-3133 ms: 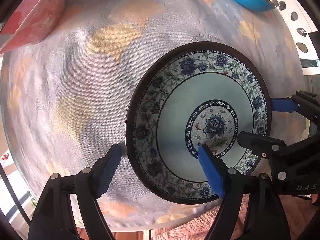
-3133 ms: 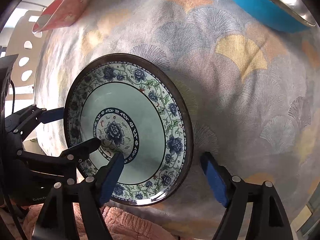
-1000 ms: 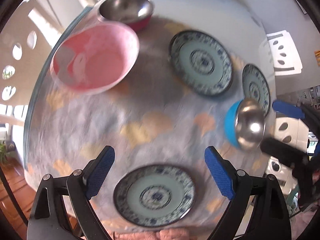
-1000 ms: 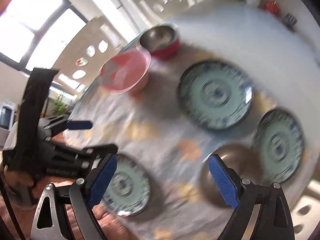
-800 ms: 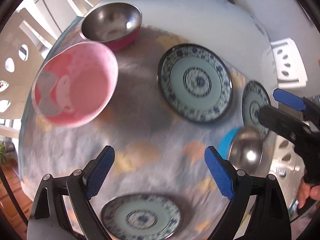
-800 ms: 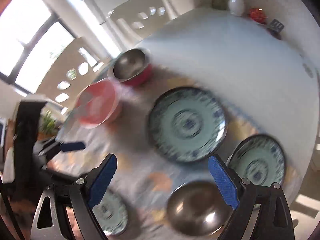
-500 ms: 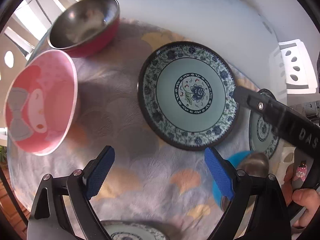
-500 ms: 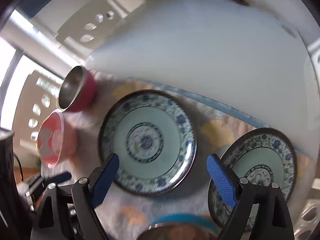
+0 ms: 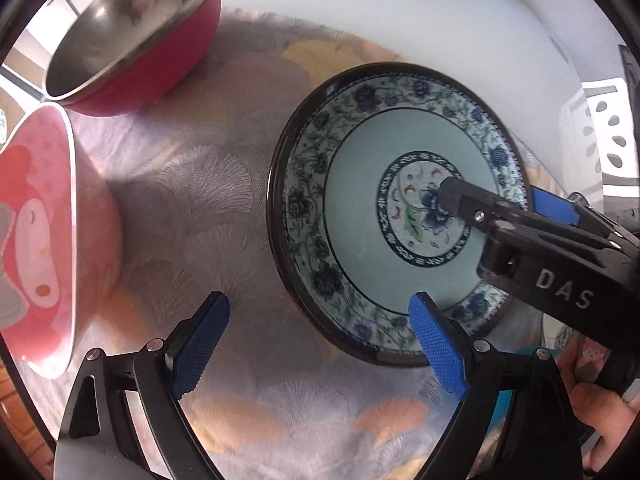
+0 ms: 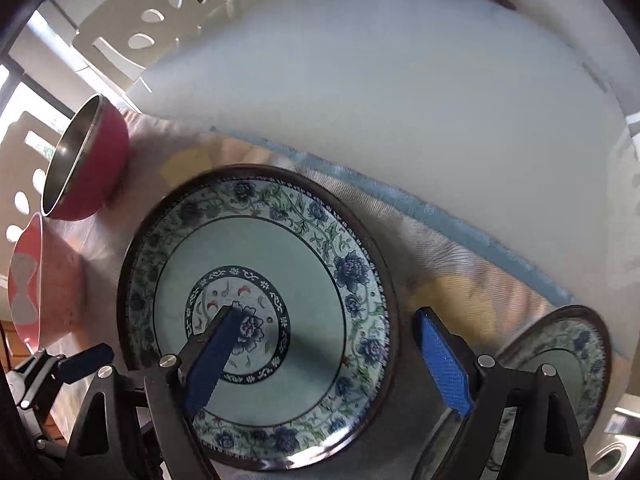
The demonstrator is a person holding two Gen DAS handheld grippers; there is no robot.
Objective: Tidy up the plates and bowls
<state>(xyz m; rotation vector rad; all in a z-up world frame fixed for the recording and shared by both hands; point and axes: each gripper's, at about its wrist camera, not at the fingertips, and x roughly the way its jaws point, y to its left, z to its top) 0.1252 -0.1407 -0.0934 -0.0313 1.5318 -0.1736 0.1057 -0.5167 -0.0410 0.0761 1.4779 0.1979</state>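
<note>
Both hand-held grippers have swung away from the near plate and closed in on the large blue-and-white floral ceramic plate (image 10: 256, 316) farther in on the counter. It lies flat on the grey fan-patterned cloth (image 9: 192, 200), just inside the cloth's far edge. The right hand-held gripper (image 10: 332, 360) is spread wide and straddles the plate's right rim, one finger over the centre flower and the other outside on the cloth. The left hand-held gripper (image 9: 316, 344) is also spread and holds nothing, its right pad at the plate's near rim.

To do this well, I judge the right one should drop until its outer finger slips under the rim, then pinch squarely so the glazed plate does not tip or slide out.

A red bowl with a steel inside (image 9: 132, 36) stands at the cloth's far left corner, and a pink cartoon-printed bowl (image 9: 36, 240) just beside it on the left edge. A second, smaller floral plate (image 10: 560, 368) lies to the right. Beyond the cloth the pale counter (image 10: 400, 80) runs to white chairs with oval cut-outs (image 10: 160, 28) and bright windows.
</note>
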